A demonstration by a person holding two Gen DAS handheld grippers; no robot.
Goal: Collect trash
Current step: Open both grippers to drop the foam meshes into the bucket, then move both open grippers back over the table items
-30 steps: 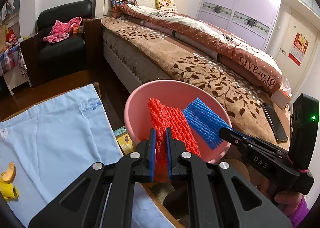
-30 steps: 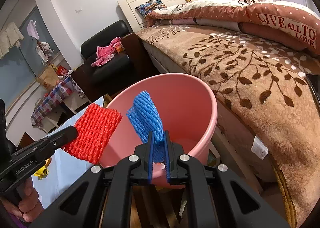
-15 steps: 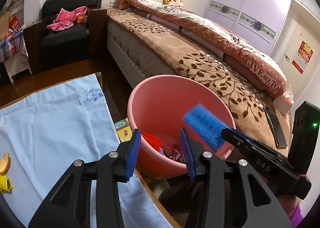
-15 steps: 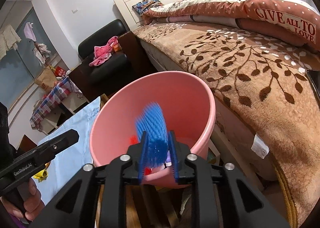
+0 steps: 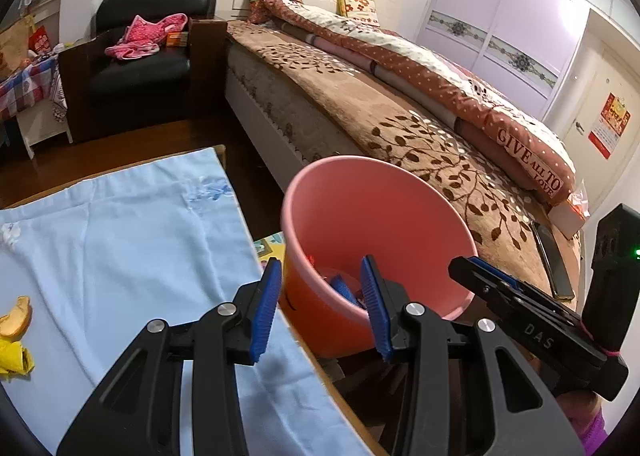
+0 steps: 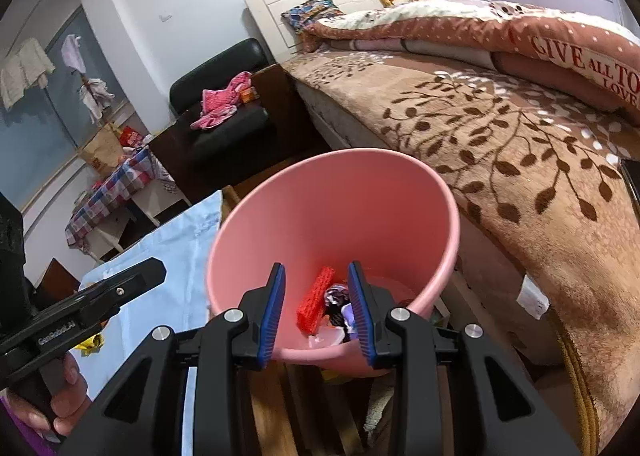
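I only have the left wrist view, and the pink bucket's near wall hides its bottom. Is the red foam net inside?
Observer: Yes. In the right wrist view, the red foam net is at the bottom of the pink bucket, propped on end.
Operator: I see the right hand-held gripper only side-on. Is it holding anything?
Observer: No. The right hand-held gripper has its jaws apart with nothing between them. They have just been opening.
Operator: Is anything else down there?
Observer: Crumpled wrappers lie right beside the net.
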